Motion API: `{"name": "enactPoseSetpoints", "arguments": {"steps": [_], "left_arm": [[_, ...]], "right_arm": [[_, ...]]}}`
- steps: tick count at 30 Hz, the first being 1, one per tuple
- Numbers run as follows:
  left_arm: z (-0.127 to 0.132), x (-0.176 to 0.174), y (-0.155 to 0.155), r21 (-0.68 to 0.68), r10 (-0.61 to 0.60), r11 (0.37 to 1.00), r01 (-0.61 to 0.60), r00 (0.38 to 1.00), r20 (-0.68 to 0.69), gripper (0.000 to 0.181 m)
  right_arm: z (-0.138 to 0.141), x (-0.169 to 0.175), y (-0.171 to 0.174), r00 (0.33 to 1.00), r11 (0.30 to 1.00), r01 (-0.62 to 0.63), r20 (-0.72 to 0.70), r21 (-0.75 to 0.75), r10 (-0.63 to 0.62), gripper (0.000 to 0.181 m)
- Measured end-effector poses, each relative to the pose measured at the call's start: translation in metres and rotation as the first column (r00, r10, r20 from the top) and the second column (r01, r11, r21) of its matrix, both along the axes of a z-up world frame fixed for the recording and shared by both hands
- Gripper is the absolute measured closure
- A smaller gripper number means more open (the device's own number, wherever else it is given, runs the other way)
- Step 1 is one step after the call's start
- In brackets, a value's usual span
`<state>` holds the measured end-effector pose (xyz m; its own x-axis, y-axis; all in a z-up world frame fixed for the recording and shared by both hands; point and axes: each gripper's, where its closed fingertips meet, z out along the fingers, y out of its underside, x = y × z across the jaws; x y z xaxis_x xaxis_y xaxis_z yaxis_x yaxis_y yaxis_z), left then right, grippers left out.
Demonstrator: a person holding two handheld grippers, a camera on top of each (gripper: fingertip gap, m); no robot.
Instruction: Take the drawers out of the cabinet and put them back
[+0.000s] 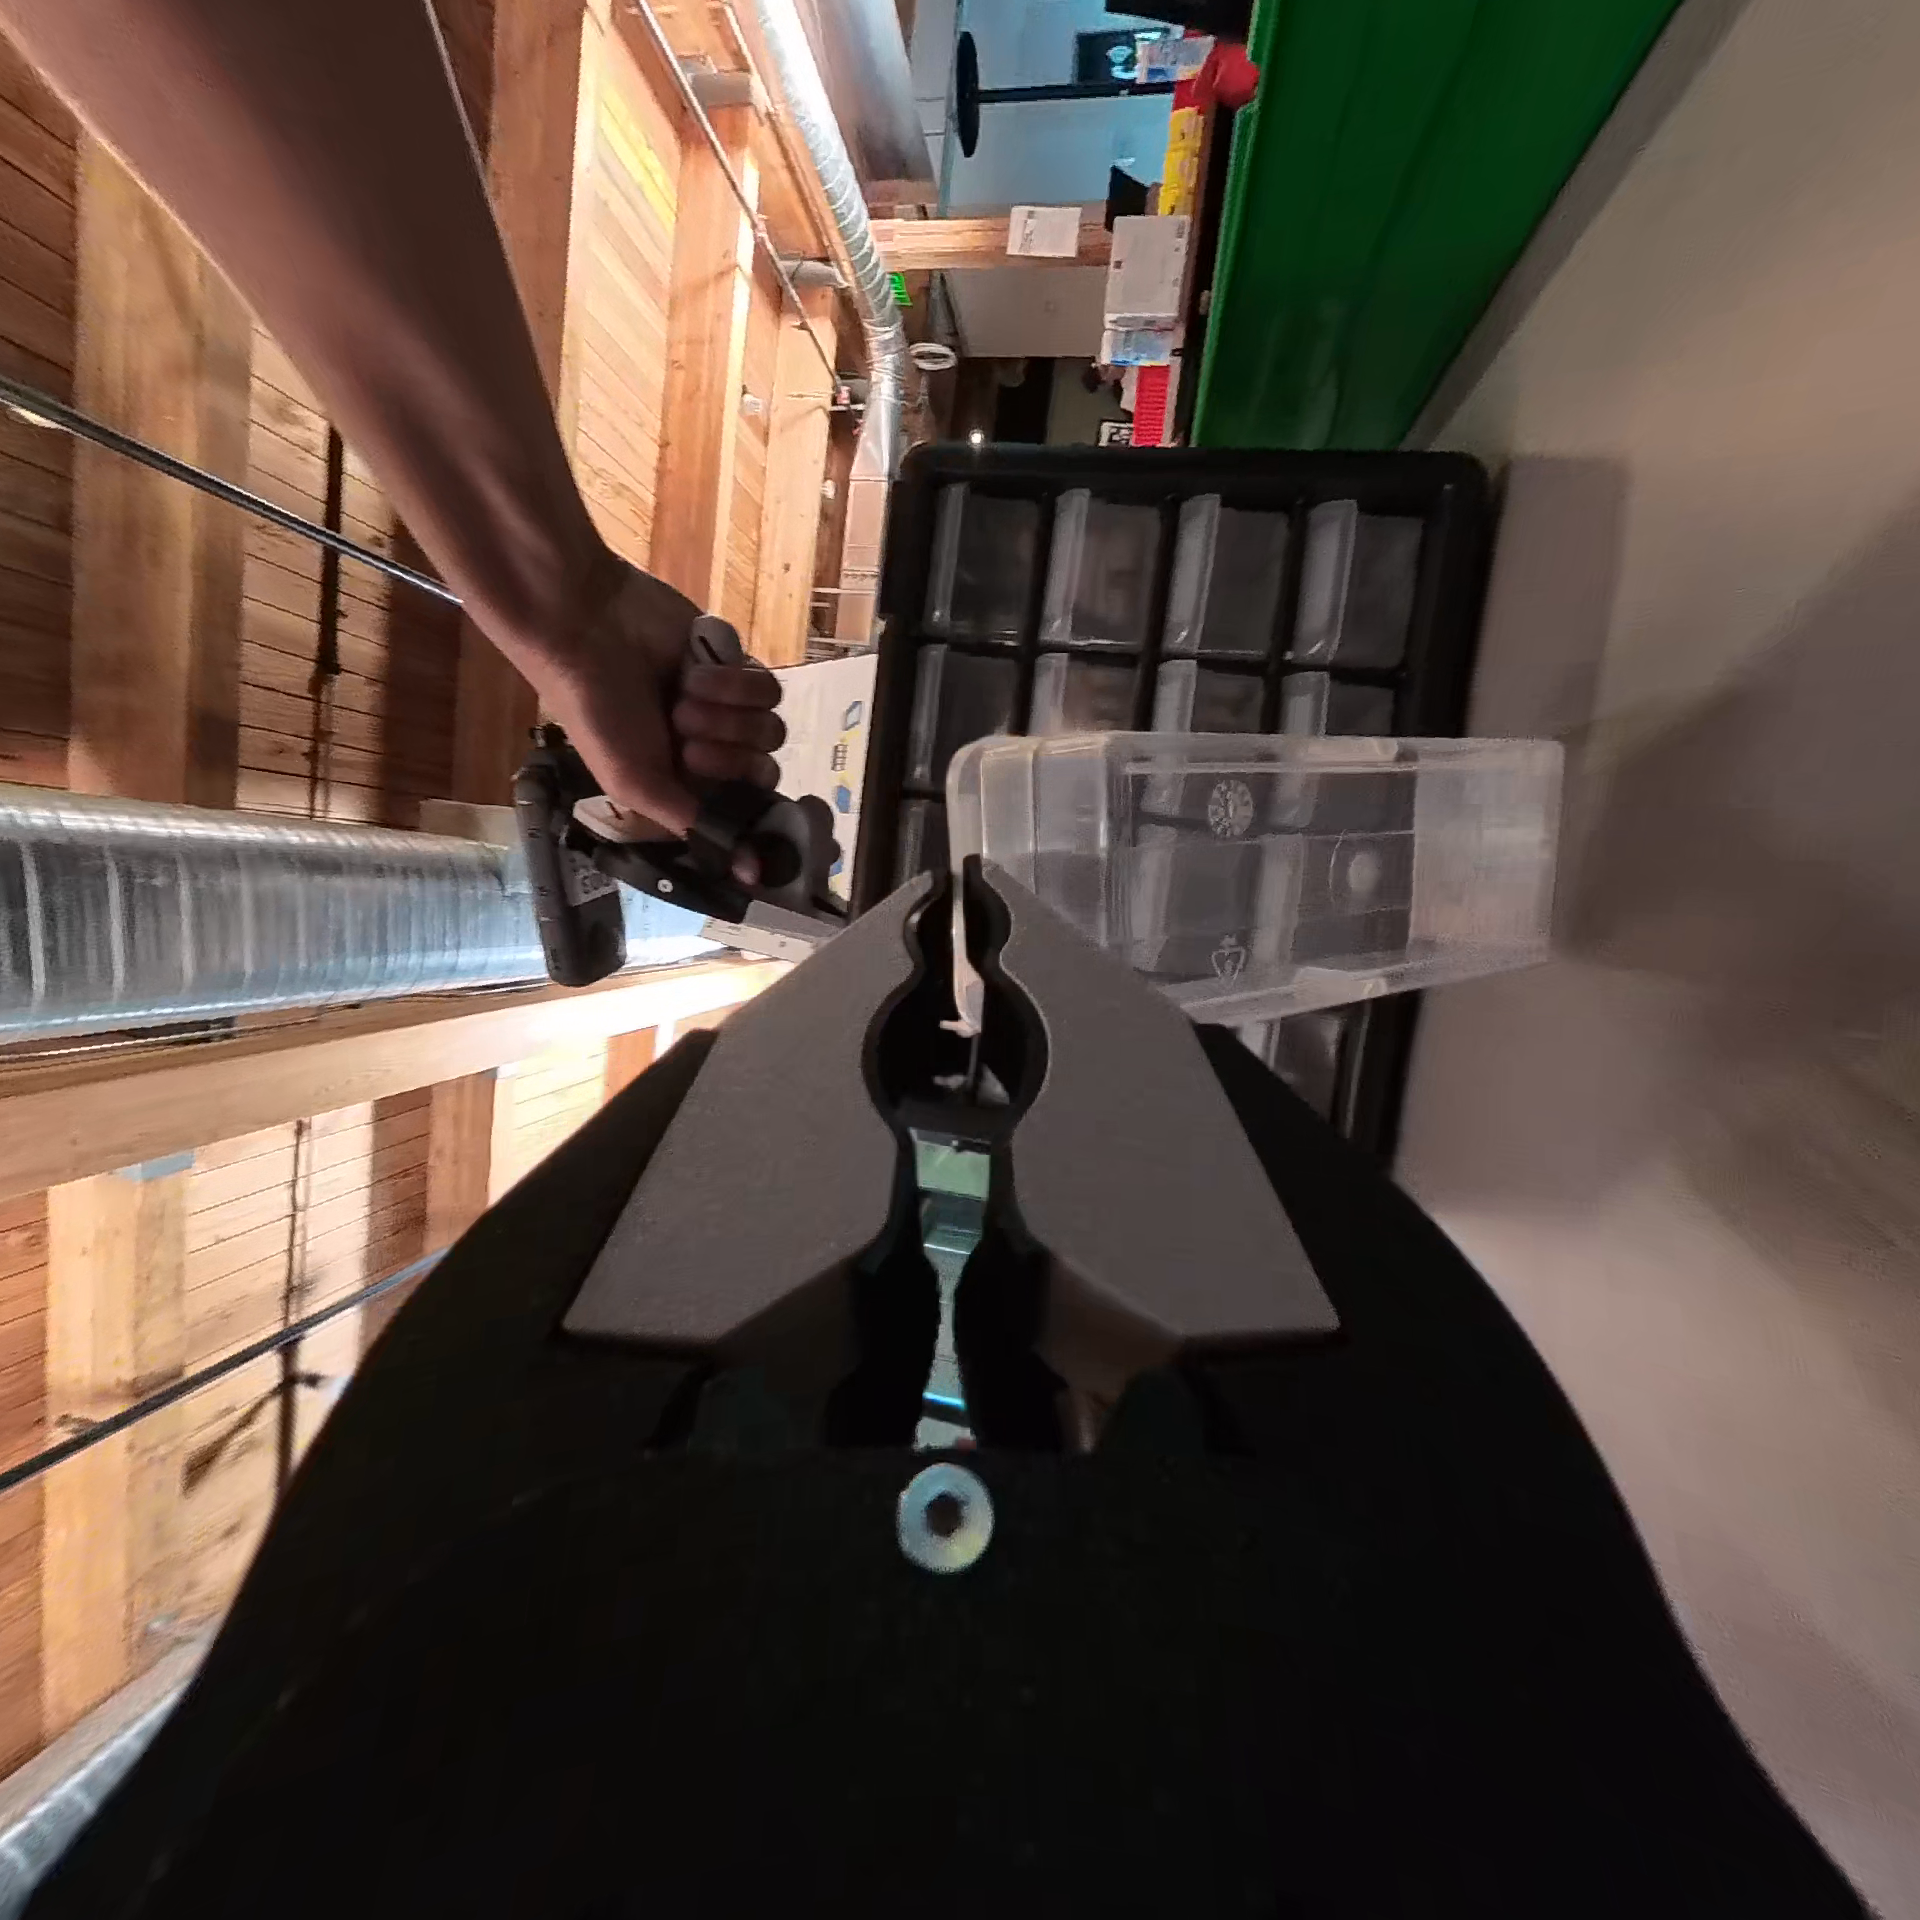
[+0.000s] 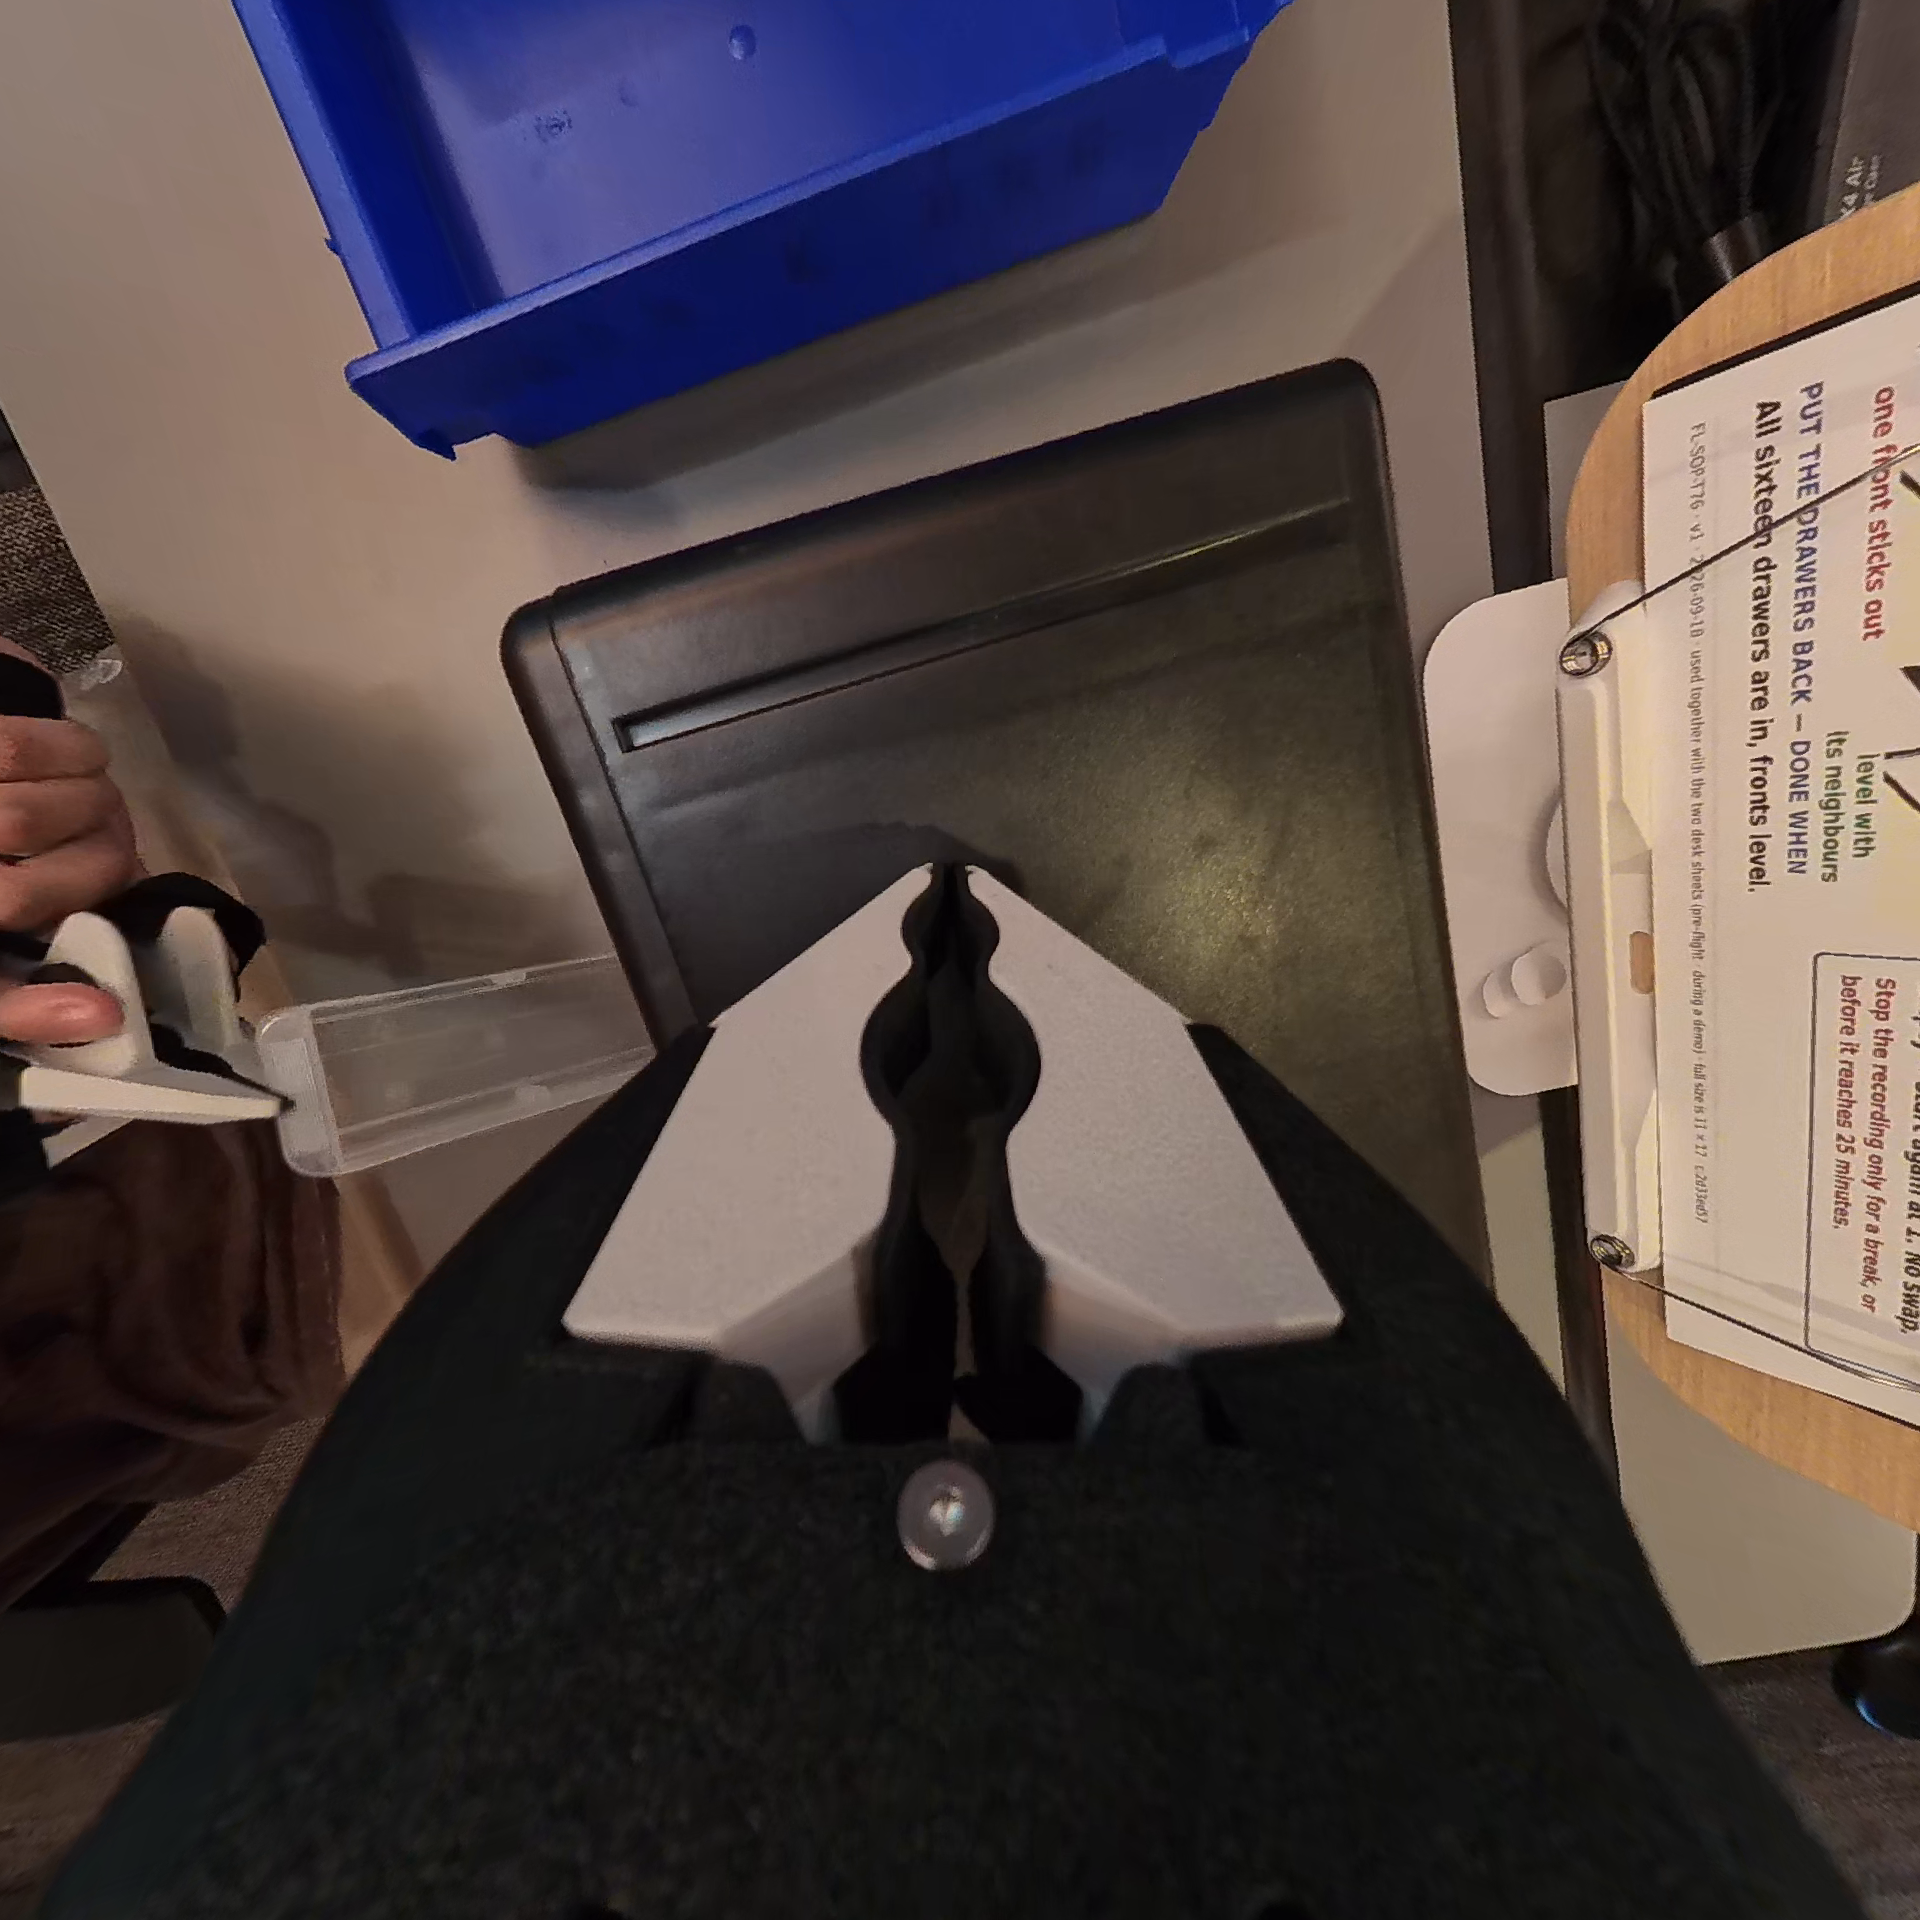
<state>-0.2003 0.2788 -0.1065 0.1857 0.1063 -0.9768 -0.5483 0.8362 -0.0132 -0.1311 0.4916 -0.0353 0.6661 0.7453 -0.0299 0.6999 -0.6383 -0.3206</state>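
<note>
- Drawer, clear plastic and box-shaped (image 1: 1262,868), is out of the black plastic drawer cabinet (image 1: 1174,644), held in the air in front of the cabinet's grid of compartments.
- Left hand-held gripper (image 1: 958,883) is clamped on the drawer's thin front lip, its two grey fingers pressed together with the lip between their tips.
- In the right wrist view the same drawer (image 2: 457,1039) shows at the left edge, just beside the cabinet's side, with the left hand-held gripper (image 2: 265,1103) pinching its end and a person's hand (image 2: 47,831) around the handle.
- Right hand-held gripper (image 2: 951,871) is closed with nothing between its fingers; their tips meet over the flat black top of the cabinet (image 2: 1039,665), and whether they touch it cannot be told.
- In the left wrist view the right hand-held gripper (image 1: 774,930) shows farther off above the cabinet, held by a person's hand (image 1: 675,727) on a bare forearm.
- Other clear drawers (image 1: 1101,577) sit in the cabinet's compartments.
- Cabinet stands on a pale grey tabletop (image 2: 208,416); a blue plastic bin (image 2: 748,197) lies just beyond the cabinet, toward the tabletop's far edge.
- Round wooden board carrying a printed white sheet (image 2: 1745,935) under a white clip is beside the cabinet, at the right edge of the tabletop.
</note>
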Motion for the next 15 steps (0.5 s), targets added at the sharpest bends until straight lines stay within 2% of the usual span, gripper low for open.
{"name": "enactPoseSetpoints", "arguments": {"steps": [3, 9, 13, 15], "left_arm": [[-0.009, -0.004, -0.004, -0.050, -0.013, 0.999, 0.012, 1.000, -0.006, 0.181], [-0.039, -0.012, -0.024, -0.054, -0.071, 0.996, 0.066, 0.993, -0.096, 0.180], [-0.062, -0.019, -0.028, -0.145, -0.091, 0.987, 0.069, 0.984, -0.154, 0.178], [-0.070, -0.021, -0.031, -0.238, -0.098, 0.970, 0.056, 0.981, -0.169, 0.177]], "right_arm": [[0.000, 0.000, 0.000, 1.000, 1.000, -0.003, 0.007, -0.001, 0.003, 0.181], [0.000, 0.000, 0.000, 1.000, 1.000, -0.003, 0.017, 0.005, 0.003, 0.181], [0.000, 0.000, 0.000, 1.000, 1.000, 0.001, 0.011, 0.006, -0.001, 0.181], [0.000, 0.000, 0.000, 1.000, 1.000, 0.003, 0.009, 0.005, -0.003, 0.181]]}}
